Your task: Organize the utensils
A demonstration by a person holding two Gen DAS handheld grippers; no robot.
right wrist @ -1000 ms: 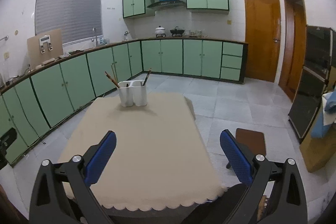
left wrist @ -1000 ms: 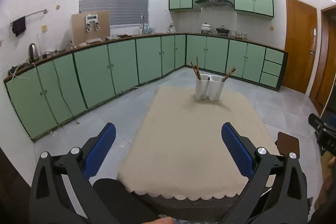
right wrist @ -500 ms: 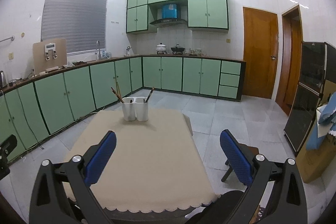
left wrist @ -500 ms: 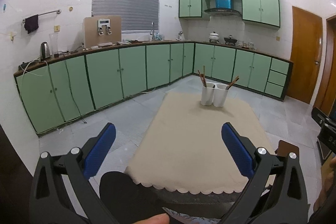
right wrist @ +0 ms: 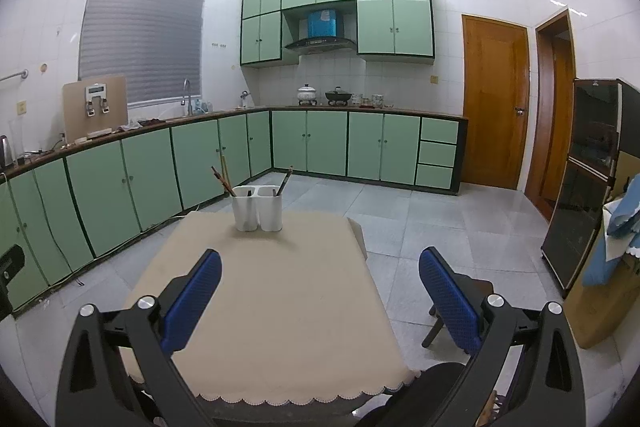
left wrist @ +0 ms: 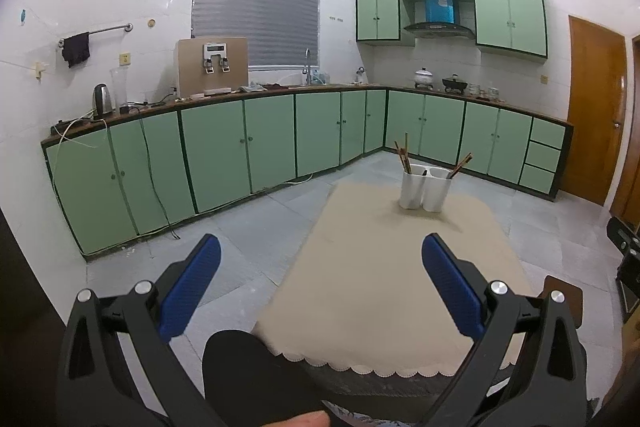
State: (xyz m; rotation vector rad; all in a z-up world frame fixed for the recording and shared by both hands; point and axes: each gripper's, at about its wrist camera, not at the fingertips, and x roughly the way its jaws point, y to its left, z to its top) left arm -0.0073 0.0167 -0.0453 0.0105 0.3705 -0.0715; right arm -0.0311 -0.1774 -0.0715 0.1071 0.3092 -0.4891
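A white two-compartment utensil holder (left wrist: 424, 188) stands at the far end of a table with a beige cloth (left wrist: 392, 267). Brown chopsticks (left wrist: 403, 155) lean out of its left cup and a dark utensil (left wrist: 460, 165) out of its right cup. The holder also shows in the right wrist view (right wrist: 258, 207). My left gripper (left wrist: 320, 267) is open and empty, held above the table's near left edge. My right gripper (right wrist: 320, 279) is open and empty above the table's near end.
Green cabinets (left wrist: 240, 147) line the left and far walls. A dark stool (right wrist: 456, 307) stands right of the table. A black seat (left wrist: 248, 367) sits at the near edge. A glass-door cabinet (right wrist: 580, 179) stands at the right wall.
Both grippers have risen and tilted upward, so the table and holder sit lower and farther in view. Both stay open and empty.
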